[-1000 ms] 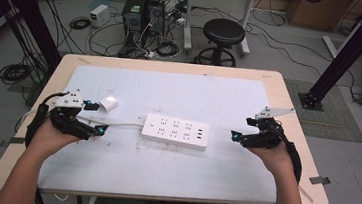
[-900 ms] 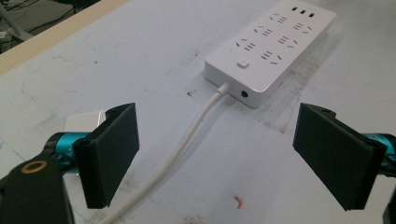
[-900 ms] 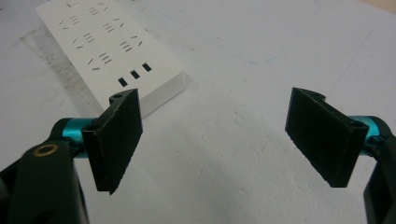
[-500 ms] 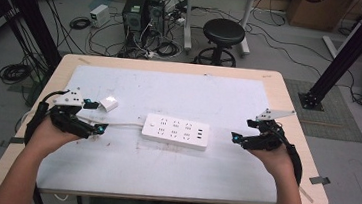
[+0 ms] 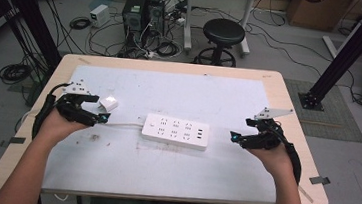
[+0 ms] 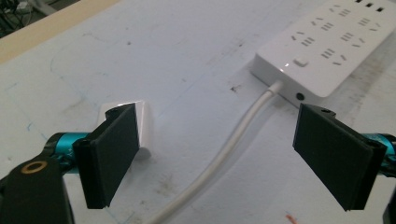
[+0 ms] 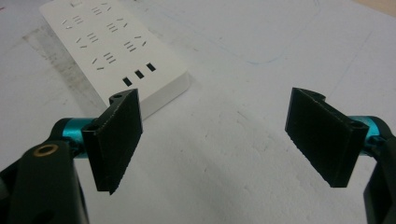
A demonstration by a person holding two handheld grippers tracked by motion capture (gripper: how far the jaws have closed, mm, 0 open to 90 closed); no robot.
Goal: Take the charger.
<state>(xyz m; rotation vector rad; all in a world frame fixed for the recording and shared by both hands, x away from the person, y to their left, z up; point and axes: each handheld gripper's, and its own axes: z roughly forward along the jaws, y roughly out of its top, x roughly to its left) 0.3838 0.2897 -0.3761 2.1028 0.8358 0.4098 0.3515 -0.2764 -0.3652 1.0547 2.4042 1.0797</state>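
Your left gripper (image 6: 215, 154) has its jaws spread wide and empty over the power strip's white cable (image 6: 233, 144), with a small white plug (image 6: 142, 123) just beside the left jaw. The white power strip (image 5: 177, 131) lies mid-table. Your right gripper (image 7: 212, 140), jaws also apart, sits just right of its USB end.

High view: fixed overhead, faces forward and down, takes in the whole table (image 5: 288, 112) plus floor beyond at frame top. Left gripper view: low, close, power strip (image 6: 327, 42) upper right. Right gripper view: low, close, same strip upper left. All three views share the strip and the tabletop around it.
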